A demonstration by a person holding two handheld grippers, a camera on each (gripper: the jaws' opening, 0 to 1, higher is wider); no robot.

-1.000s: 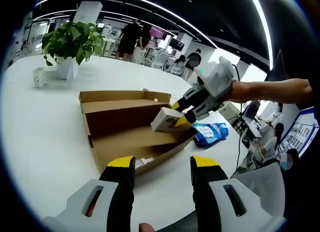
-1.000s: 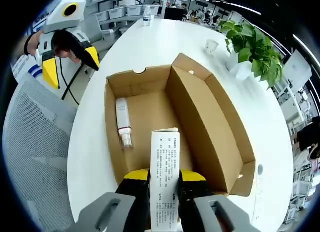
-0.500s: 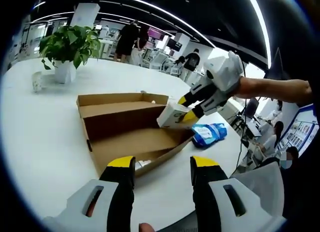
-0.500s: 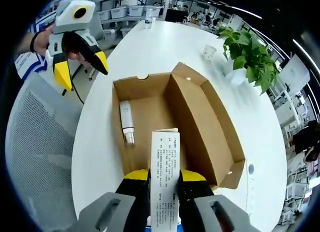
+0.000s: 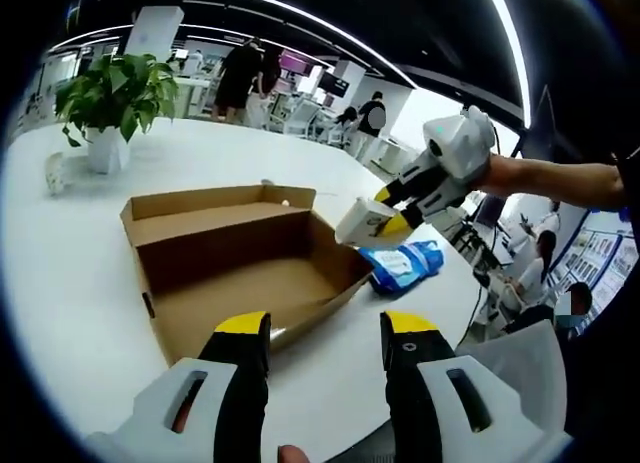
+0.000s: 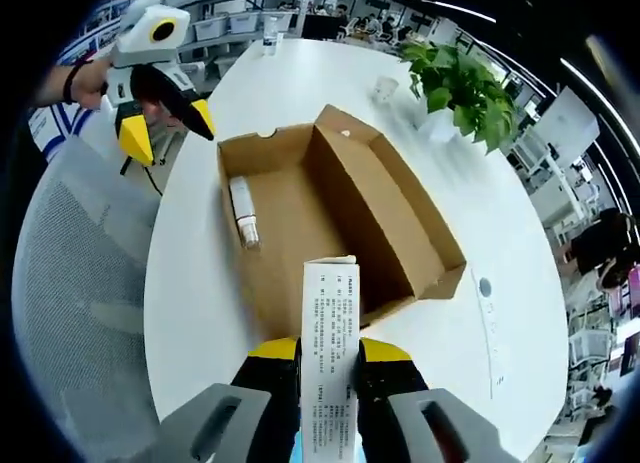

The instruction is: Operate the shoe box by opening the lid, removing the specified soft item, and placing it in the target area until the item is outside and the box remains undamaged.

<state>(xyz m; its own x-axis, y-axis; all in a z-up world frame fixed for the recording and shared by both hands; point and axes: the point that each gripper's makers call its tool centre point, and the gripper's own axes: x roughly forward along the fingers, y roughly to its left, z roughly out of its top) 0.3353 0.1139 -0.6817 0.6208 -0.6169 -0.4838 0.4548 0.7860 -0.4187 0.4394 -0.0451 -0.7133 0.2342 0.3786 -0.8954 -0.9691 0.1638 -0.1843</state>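
In the left gripper view, the left gripper (image 5: 325,343) stood with its yellow-tipped jaws wide apart and nothing between them, low at the near side of the white table (image 5: 70,283). The brown shoe box (image 5: 235,263) lay open on the table. A second before, the right gripper (image 5: 395,211) held the small white carton (image 5: 362,221) down over the inside of the box. Now the carton was up and past the box's right wall, in the air above the blue packet (image 5: 405,265) that lay on the table just beside the box. So the carton was out of the box and only had to be set down. The box walls looked straight and not crushed. A potted plant (image 5: 105,98) and a small cup (image 5: 52,171) stood well apart from the box at the far side.

In the right gripper view, the right gripper (image 6: 330,368) was closed tight on the carton (image 6: 330,333), which stood up between its jaws. The box (image 6: 330,223) looked smaller and farther than half a second before, so the gripper had gone up and back. A white tube (image 6: 242,211) lay on the box floor by its left wall. The left gripper (image 6: 160,93) hung off the table edge, well apart from the box. There was a lot of bare table to the right of the box, so I think there was plenty of room to put the carton down without bumping the walls.
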